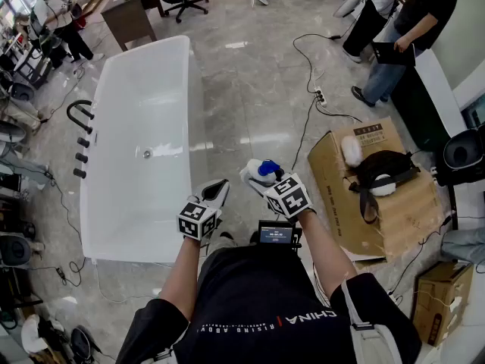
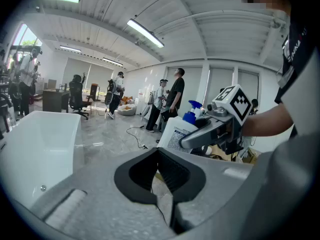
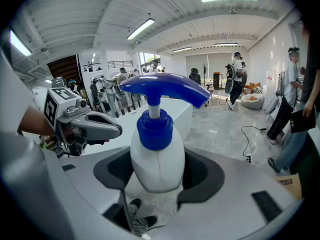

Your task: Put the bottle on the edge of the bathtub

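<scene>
A white bottle [image 1: 256, 174] with a blue pump top sits between the jaws of my right gripper [image 1: 261, 179], which is shut on its body. In the right gripper view the bottle [image 3: 156, 159] stands upright with the pads against both sides, and the right gripper [image 3: 157, 176] points toward the white bathtub [image 3: 186, 118]. My left gripper [image 1: 220, 188] hangs just left of it with its jaws together and nothing in them. The bathtub [image 1: 189, 74] lies ahead on the left. The left gripper view shows its own jaws [image 2: 159, 156], the bottle [image 2: 175, 133] and the tub [image 2: 40, 144].
A black faucet [image 1: 79, 116] and knobs stand on the floor left of the tub. A cardboard box [image 1: 394, 211] with a black strap and white pads on it lies at the right. A power strip [image 1: 320, 97] and cable cross the floor. People [image 1: 405, 29] stand at the back right.
</scene>
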The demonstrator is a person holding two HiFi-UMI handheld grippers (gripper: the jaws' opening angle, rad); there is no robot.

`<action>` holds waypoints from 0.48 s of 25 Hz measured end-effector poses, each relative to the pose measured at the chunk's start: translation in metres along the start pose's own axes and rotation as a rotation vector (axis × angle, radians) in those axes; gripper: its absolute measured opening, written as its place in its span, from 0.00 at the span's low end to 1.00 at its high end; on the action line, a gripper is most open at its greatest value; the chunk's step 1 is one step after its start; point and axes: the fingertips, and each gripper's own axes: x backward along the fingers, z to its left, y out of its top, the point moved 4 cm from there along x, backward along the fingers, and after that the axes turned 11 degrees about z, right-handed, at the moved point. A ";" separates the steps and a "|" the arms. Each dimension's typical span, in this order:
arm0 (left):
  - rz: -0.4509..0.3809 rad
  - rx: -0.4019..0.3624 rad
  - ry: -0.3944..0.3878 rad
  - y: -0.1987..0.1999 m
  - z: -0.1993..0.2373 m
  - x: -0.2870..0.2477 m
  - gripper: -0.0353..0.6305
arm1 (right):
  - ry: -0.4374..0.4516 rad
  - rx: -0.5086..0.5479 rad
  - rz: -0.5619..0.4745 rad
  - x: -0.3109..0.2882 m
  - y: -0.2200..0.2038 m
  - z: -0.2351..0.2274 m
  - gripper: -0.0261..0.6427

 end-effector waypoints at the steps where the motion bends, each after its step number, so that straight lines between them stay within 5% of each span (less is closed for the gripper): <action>1: 0.001 -0.002 0.001 0.001 0.000 -0.001 0.07 | 0.000 -0.002 -0.002 0.000 0.000 -0.002 0.44; 12: 0.010 -0.017 0.019 0.002 -0.001 -0.007 0.07 | 0.020 -0.023 -0.015 -0.001 0.002 -0.010 0.44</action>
